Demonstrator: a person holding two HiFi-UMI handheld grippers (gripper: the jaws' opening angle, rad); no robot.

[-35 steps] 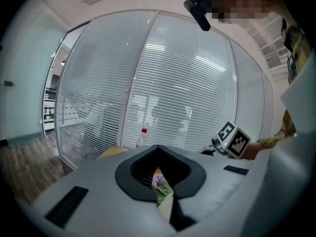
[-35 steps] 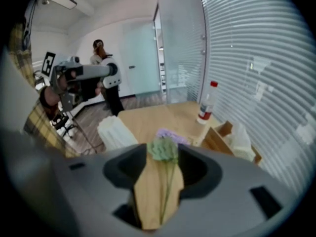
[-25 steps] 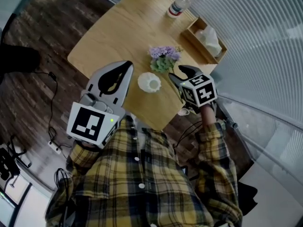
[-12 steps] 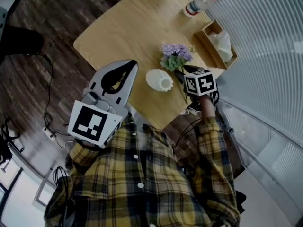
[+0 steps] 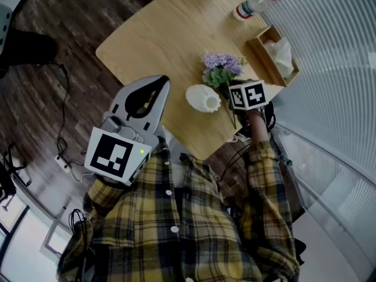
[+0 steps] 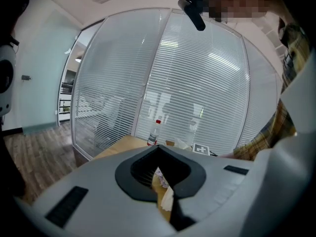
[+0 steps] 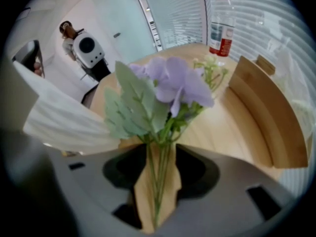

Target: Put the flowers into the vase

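The flowers (image 5: 221, 61) I see are pale purple with green leaves and stems, the vase (image 5: 203, 98) is white and ribbed, and the table (image 5: 158, 34) is light wood grain. My shirt (image 5: 176, 222) is yellow-and-dark plaid; the bottle (image 5: 252, 6) has a red cap.

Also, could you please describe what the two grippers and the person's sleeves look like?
The left gripper and right gripper both have light grey, tapering jaws lined with black pads. Each carries a white cube with black square markers. The left cube also shows a small green light. The sleeves are yellow, black and grey plaid.
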